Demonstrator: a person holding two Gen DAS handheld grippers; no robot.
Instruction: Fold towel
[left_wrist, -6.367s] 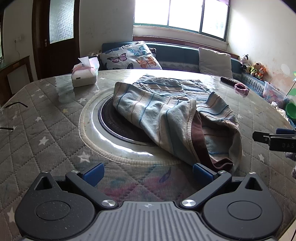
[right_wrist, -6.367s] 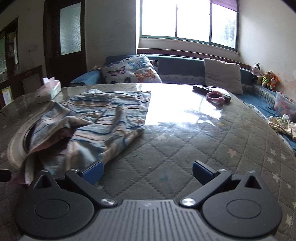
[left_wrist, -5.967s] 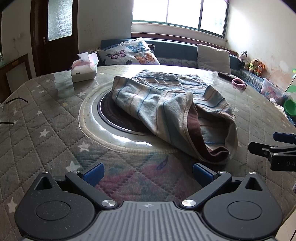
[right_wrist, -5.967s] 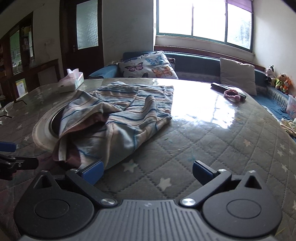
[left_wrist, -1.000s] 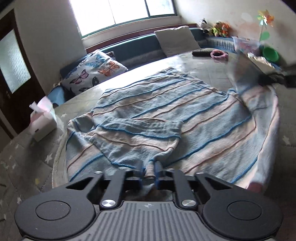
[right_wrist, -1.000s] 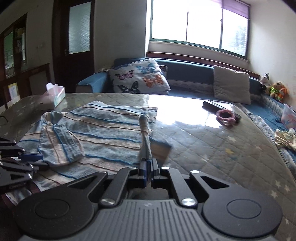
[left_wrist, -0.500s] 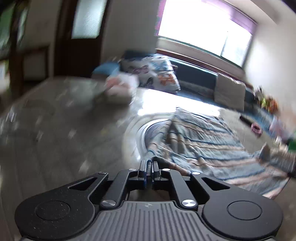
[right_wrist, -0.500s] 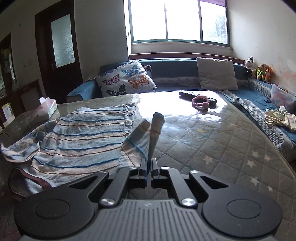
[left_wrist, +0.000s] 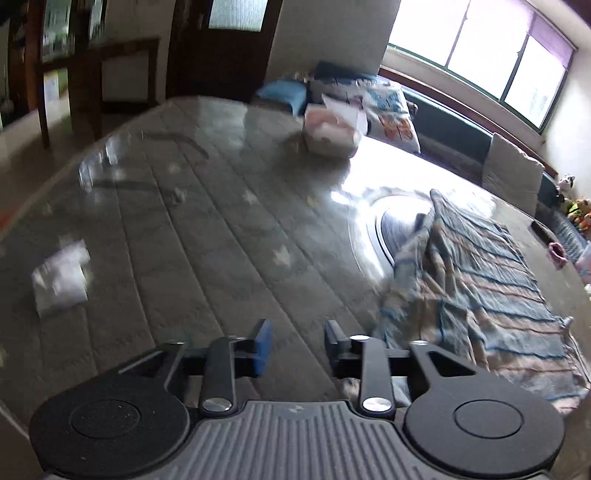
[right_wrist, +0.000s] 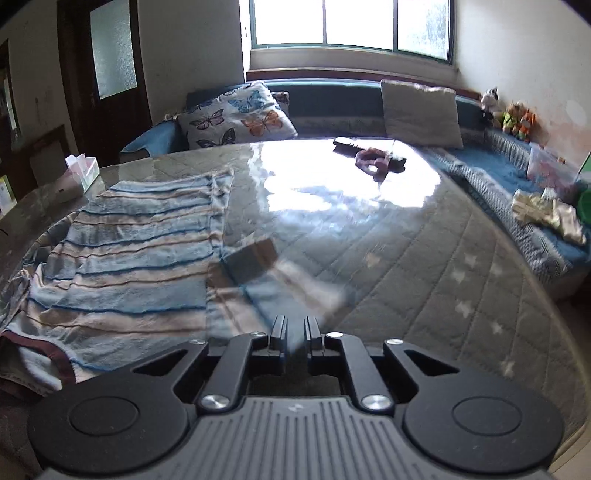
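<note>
The blue and beige striped towel (left_wrist: 480, 288) lies spread on the quilted table (left_wrist: 184, 240), to the right of my left gripper (left_wrist: 298, 345). Its jaws are opening, and only bare table shows between the blue pads. In the right wrist view the towel (right_wrist: 140, 258) covers the left half of the table. One corner flap (right_wrist: 258, 258) is blurred, dropping just ahead of my right gripper (right_wrist: 295, 332). Those jaws are opening too, with a narrow gap; the flap's tail runs toward the gap, but the pads do not look pressed on it.
A tissue box (left_wrist: 330, 129) stands at the far side of the table, and a white paper (left_wrist: 61, 284) lies at the left. A remote and a pink band (right_wrist: 373, 158) rest far right. The towel's left edge overlaps a round inset (left_wrist: 391, 221). A sofa with cushions (right_wrist: 240, 122) runs behind.
My left gripper has let go of the towel corner, parted its jaws and swung left over bare table. The corner that stood up from my right gripper has dropped forward as its jaws part.
</note>
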